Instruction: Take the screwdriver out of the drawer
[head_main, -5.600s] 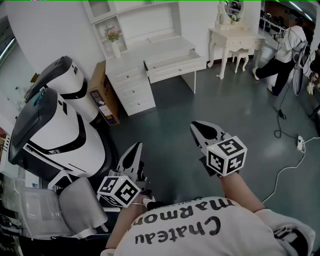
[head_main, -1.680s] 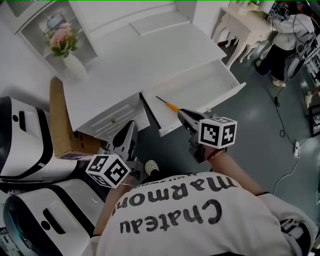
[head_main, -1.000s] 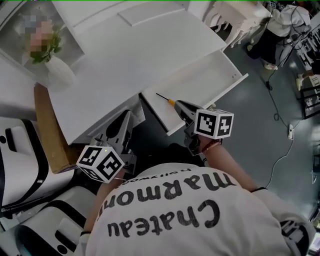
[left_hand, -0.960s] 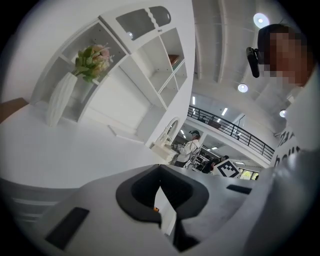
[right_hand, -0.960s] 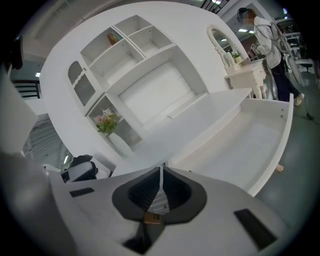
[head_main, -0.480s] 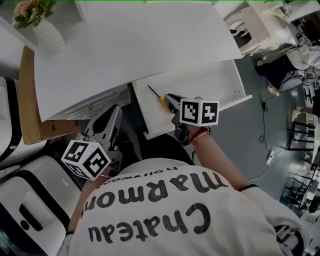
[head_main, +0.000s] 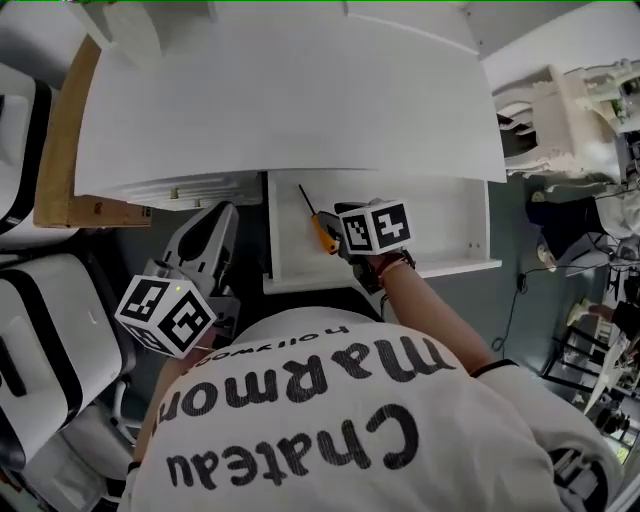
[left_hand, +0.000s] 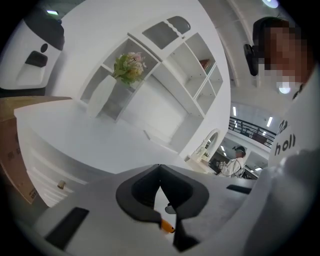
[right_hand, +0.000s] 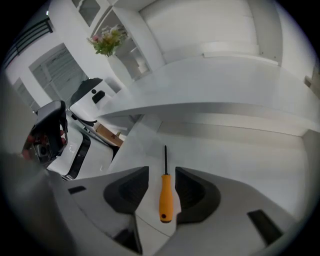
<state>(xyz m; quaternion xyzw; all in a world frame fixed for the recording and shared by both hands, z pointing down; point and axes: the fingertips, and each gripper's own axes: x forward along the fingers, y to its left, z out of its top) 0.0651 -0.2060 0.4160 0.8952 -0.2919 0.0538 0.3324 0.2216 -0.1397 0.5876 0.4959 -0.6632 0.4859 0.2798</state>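
An orange-handled screwdriver (head_main: 322, 233) with a thin black shaft lies at the left end of the open white drawer (head_main: 440, 225). My right gripper (head_main: 338, 228) reaches down into the drawer over it. In the right gripper view the right gripper (right_hand: 162, 174) has its jaws opening, one on each side of the screwdriver (right_hand: 166, 197), and the pads stand clear of the handle. My left gripper (head_main: 218, 222) hangs outside the drawer's left end. In the left gripper view the left gripper (left_hand: 160, 170) is shut with nothing in it, and a bit of the orange handle (left_hand: 167, 227) shows below its tips.
The white desk top (head_main: 290, 100) overhangs the drawer's back. A stack of small drawers (head_main: 190, 188) is to the left, with a cardboard box (head_main: 60, 150) and a white machine (head_main: 40, 330) beyond. A vase of flowers (left_hand: 127, 67) stands on the shelf. A white dressing table (head_main: 570, 100) is at the right.
My right gripper has come down into the drawer over the screwdriver and its jaws have spread around the handle. My left gripper has sunk beside the drawer. The head view has swung round.
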